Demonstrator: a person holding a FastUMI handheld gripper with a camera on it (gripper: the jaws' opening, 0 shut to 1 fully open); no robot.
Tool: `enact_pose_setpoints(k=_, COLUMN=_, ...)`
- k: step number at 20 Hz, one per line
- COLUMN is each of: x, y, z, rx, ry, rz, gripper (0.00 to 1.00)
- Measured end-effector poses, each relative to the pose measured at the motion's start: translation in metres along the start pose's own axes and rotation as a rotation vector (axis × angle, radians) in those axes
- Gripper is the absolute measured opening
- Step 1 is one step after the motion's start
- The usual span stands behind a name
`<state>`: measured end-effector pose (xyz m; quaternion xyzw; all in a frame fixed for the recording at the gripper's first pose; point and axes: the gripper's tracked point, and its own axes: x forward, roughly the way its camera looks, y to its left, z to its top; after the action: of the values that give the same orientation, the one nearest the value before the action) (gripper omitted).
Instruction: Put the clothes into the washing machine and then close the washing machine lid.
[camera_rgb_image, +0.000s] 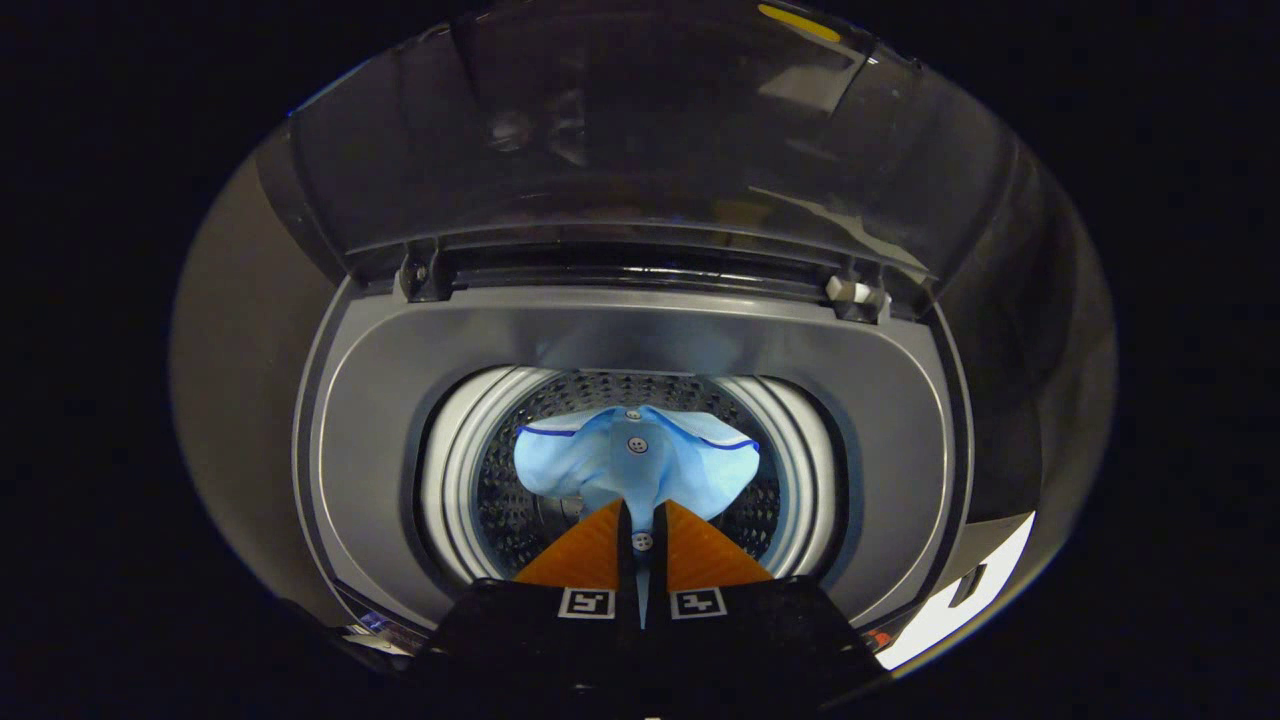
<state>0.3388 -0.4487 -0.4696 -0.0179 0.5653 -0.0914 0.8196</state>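
A light blue shirt (630, 465) with dark blue collar trim and small buttons hangs from my gripper (640, 512), whose two orange fingers (580, 555) are shut on its button strip. The shirt dangles over the round mouth of the washing machine drum (500, 510), whose perforated steel wall shows behind and beside the cloth. The grey top rim of the washing machine (640, 335) rings the drum. Its dark see-through lid (640, 130) stands raised and open beyond the drum, on hinges at the back.
A white lid catch (855, 292) sits at the back right corner of the rim, a dark hinge (420, 275) at the back left. The machine's front control strip (960, 590) shows bright to the right of my fingers.
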Motion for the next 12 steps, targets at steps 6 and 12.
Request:
enact_pose_setpoints(k=6, x=0.008, y=-0.007, z=-0.013, rx=-0.034, ry=0.100, rz=-0.028, gripper=0.10)
enact_pose_setpoints(k=12, x=0.003, y=-0.003, z=-0.011, rx=-0.017, ry=0.076, rz=-0.006, gripper=1.00)
